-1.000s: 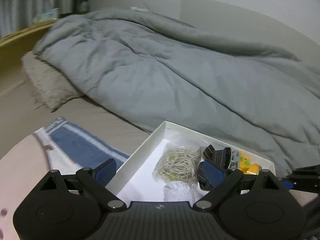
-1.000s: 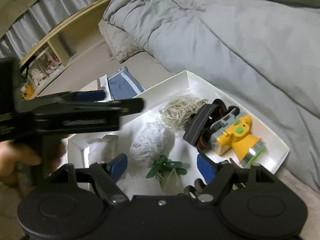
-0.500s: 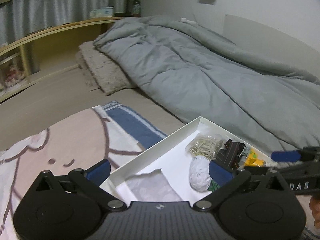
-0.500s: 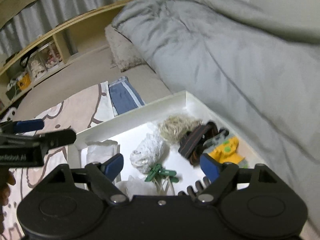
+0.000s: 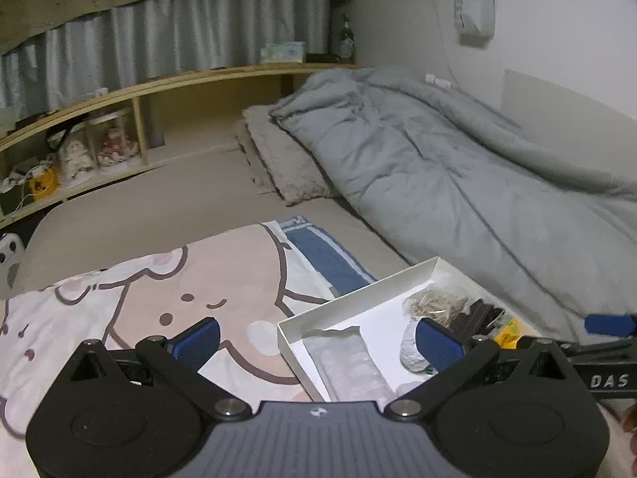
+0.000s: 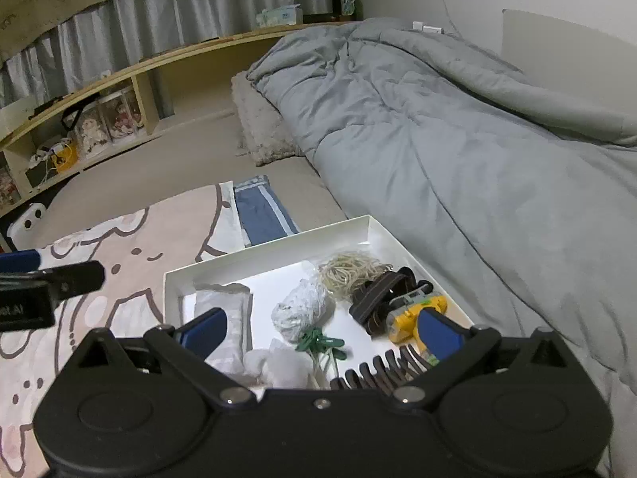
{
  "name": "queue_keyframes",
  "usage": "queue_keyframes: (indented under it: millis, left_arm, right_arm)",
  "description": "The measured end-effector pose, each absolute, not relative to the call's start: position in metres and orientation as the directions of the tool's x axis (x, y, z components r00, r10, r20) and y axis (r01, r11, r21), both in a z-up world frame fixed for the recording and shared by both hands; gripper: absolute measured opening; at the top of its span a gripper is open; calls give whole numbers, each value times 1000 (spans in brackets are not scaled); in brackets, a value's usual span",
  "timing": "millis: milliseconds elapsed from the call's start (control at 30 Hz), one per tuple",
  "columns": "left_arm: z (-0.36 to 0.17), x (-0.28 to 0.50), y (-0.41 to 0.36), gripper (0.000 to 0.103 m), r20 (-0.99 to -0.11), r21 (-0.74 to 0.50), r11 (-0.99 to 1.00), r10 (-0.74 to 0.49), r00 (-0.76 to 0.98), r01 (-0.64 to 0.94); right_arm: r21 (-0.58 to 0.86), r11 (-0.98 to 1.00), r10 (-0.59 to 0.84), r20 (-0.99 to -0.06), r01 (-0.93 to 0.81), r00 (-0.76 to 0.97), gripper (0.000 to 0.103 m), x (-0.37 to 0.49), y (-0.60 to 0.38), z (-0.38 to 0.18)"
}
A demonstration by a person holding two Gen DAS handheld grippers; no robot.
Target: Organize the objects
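A white shallow box (image 6: 370,225) lies on the bed and also shows in the left wrist view (image 5: 358,285). It holds a bundle of rubber bands (image 6: 350,269), a crumpled white wad (image 6: 300,308), a yellow headlamp (image 6: 414,312) with a dark strap (image 6: 378,292), green clips (image 6: 318,342), a dark comb (image 6: 382,370) and a clear packet (image 6: 223,302). My right gripper (image 6: 322,328) is open and empty above the box's near side. My left gripper (image 5: 316,340) is open and empty over the box's left corner.
A grey duvet (image 6: 458,139) fills the right side. A cartoon-print blanket (image 5: 139,302) and a blue striped cloth (image 6: 260,211) lie left of the box. A fuzzy pillow (image 6: 258,127) and a wooden shelf (image 5: 119,95) with dolls stand at the back.
Both grippers have pulled back and tilted up from the box, so more of the room shows. Both stay open and empty.
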State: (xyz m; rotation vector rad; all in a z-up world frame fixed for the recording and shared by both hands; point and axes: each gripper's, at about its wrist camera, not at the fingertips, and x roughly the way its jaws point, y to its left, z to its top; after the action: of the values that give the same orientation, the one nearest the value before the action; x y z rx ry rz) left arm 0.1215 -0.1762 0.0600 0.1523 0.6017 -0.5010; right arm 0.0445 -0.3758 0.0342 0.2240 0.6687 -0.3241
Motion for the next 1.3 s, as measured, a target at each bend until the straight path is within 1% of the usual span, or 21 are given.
queue_keyframes:
  millis: [133, 433, 600, 733, 933, 1100, 1167, 1300]
  left_arm:
    - [75, 100, -164, 103, -569, -56, 875, -424, 704, 481]
    - [81, 60, -139, 103, -584, -85, 891, -407, 702, 446]
    - [86, 39, -130, 103, -575, -30, 924, -327, 750, 380]
    - [88, 23, -127, 103, -580, 3, 924, -310, 753, 383]
    - [80, 3, -120, 103, -603, 11, 923, -301, 739, 385]
    - [69, -13, -120, 103, -613, 73, 934, -234, 755, 349]
    - [64, -16, -117, 103, -615, 69, 937, -231, 754, 343]
    - [53, -18, -108, 103, -636, 1, 942, -257, 727, 335]
  right_arm:
    - [106, 928, -216, -630, 358, 746, 103, 30, -373, 42]
    - [50, 936, -252, -598, 350, 760, 103, -10, -356, 63]
    - [59, 942, -237, -583, 331, 777, 103, -29, -350, 68]
    - [74, 944, -222, -574, 320, 788, 103, -44, -348, 69]
    - [33, 946, -242, -592, 322, 769, 103, -58, -342, 62]
    - [54, 944, -233, -586, 324, 776, 103, -71, -339, 52]
    - [45, 945, -238, -587, 325, 774, 103, -73, -337, 48]
    - [43, 945, -237, -596, 325, 767, 103, -78, -331, 42]
